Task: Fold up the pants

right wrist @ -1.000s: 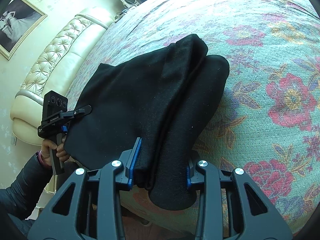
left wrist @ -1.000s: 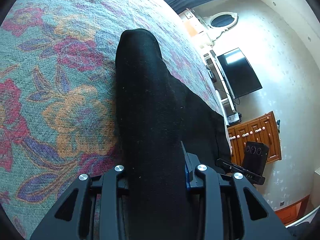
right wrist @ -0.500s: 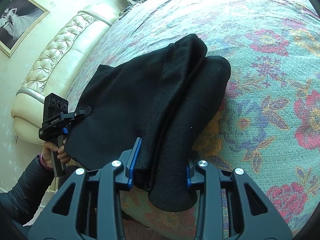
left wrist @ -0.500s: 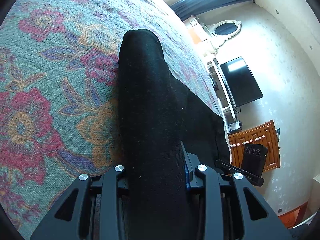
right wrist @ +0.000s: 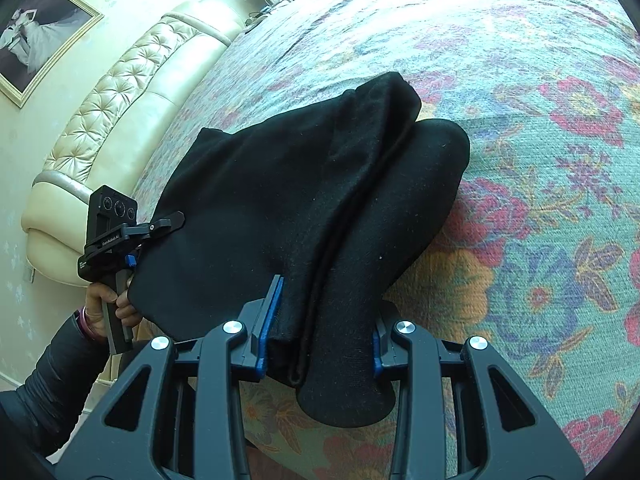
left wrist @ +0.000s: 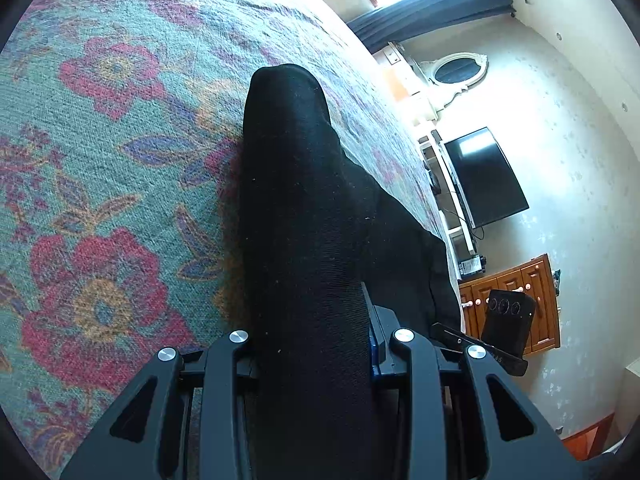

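Black pants (right wrist: pixel 304 200) lie doubled over on the floral bedspread (right wrist: pixel 540 128). My right gripper (right wrist: pixel 320 344) is shut on a thick bundle of the pants' near end at the bed's edge. My left gripper (left wrist: pixel 308 336) is shut on the other end of the black pants (left wrist: pixel 296 208), whose fabric runs up between its fingers. In the right wrist view the left gripper (right wrist: pixel 160 236) shows at the pants' left edge, held by a hand. In the left wrist view the right gripper (left wrist: pixel 492 336) shows at the lower right.
A cream tufted headboard (right wrist: pixel 120 108) curves along the bed's left side. A framed picture (right wrist: pixel 36 36) hangs above it. A dark TV (left wrist: pixel 484 176), a wooden cabinet (left wrist: pixel 516 300) and an oval mirror (left wrist: pixel 456 72) stand by the far wall.
Both grippers have carried the pants a little across the bedspread; the floral pattern has slid under them. The grips are unchanged.
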`<state>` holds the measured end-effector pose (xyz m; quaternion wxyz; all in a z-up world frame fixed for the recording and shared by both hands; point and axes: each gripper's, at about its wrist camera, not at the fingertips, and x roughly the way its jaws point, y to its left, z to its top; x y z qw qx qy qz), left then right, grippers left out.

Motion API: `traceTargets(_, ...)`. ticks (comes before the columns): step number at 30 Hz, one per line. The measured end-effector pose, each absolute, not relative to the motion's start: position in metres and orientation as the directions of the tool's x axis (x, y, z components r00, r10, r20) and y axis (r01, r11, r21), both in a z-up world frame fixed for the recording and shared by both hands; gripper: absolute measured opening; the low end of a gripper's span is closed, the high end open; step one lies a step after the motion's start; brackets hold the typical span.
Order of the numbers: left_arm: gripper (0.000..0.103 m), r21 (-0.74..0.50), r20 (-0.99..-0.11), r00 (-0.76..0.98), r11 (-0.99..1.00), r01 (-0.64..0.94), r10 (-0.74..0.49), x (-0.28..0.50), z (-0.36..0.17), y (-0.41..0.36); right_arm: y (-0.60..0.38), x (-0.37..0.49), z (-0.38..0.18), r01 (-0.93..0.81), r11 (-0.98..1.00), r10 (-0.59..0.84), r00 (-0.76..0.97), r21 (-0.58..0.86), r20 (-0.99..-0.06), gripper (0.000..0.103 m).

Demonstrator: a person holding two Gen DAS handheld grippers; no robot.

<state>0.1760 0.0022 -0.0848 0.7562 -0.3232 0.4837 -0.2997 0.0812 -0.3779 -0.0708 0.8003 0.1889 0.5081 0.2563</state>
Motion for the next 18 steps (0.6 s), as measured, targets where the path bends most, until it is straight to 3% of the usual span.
traceTargets(18, 0.033, -0.784, -0.529, 0.412, 0.613, 0.098, -0.742, 0.175, -0.090, 0.016, -0.366, 0.102, -0.070, -0.262, 0.782, 0.623, 0.330, 0.565, -0.709, 0.034)
